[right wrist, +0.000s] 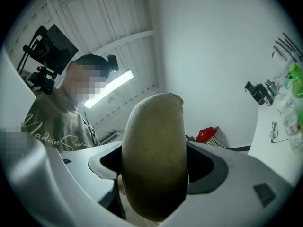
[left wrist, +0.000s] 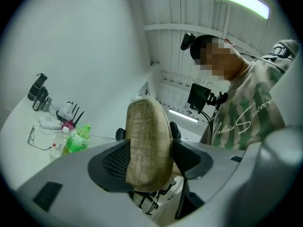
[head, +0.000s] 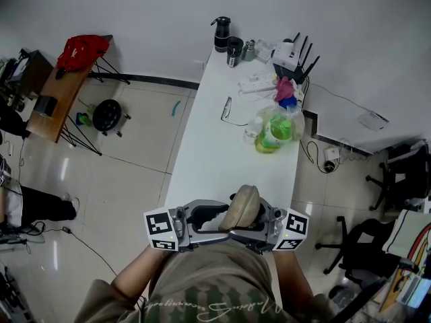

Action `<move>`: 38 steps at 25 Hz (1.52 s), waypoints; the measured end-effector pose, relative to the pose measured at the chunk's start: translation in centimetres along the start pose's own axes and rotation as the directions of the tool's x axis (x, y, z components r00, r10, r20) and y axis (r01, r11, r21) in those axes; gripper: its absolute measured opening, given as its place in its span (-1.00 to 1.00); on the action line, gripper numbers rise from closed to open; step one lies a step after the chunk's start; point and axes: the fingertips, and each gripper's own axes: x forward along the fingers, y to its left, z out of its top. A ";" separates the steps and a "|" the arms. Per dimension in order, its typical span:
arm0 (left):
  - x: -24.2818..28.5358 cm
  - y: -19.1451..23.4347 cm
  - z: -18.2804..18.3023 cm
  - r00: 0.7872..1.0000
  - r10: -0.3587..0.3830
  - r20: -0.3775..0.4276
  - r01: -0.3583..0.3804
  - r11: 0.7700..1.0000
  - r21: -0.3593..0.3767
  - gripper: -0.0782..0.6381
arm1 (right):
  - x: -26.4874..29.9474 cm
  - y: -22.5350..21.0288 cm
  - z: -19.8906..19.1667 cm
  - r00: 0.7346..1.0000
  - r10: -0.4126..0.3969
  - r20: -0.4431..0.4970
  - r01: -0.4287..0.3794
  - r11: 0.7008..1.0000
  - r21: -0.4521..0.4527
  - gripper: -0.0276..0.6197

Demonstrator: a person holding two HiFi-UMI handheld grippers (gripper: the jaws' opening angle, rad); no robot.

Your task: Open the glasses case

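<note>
A tan oval glasses case (head: pixel 241 206) is held upright in front of the person's chest, above the near end of the white table (head: pixel 202 153). It looks closed. My left gripper (head: pixel 224 227) reaches in from the left. In the left gripper view the case (left wrist: pixel 147 141) fills the gap of the left gripper (left wrist: pixel 150 161), with both dark pads against its sides. My right gripper (head: pixel 257 225) comes from the right. There the case (right wrist: pixel 154 150) is wedged between the pads of the right gripper (right wrist: pixel 154 170).
Farther along the table lie a pair of glasses (head: pixel 227 110), a green bottle (head: pixel 273 132), a power strip (head: pixel 259 83), a black flask (head: pixel 221 33) and a router (head: pixel 293 56). An office chair (head: pixel 357 241) stands at the right, a stool with a red bag (head: pixel 84 49) at the left.
</note>
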 end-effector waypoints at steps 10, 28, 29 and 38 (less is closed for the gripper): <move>-0.4 0.6 0.6 0.998 0.045 0.045 -0.046 0.999 0.021 -0.29 | -0.6 -1.4 0.8 0.984 -0.167 -0.055 0.166 0.986 -0.026 0.24; -0.6 0.9 1.2 0.999 -0.002 0.037 0.004 0.999 -0.042 -0.25 | -1.6 0.2 2.0 0.998 -0.023 0.067 0.029 0.995 -0.090 0.25; -0.5 0.7 1.2 0.999 -0.014 0.036 0.016 0.999 -0.045 -0.25 | -1.8 0.2 2.4 0.995 -0.018 0.096 0.026 0.996 -0.090 0.25; 0.4 -0.5 1.1 0.997 -0.077 -0.021 0.077 0.996 -0.035 0.07 | -1.3 2.7 2.7 0.987 0.128 0.096 -0.118 0.988 -0.101 0.25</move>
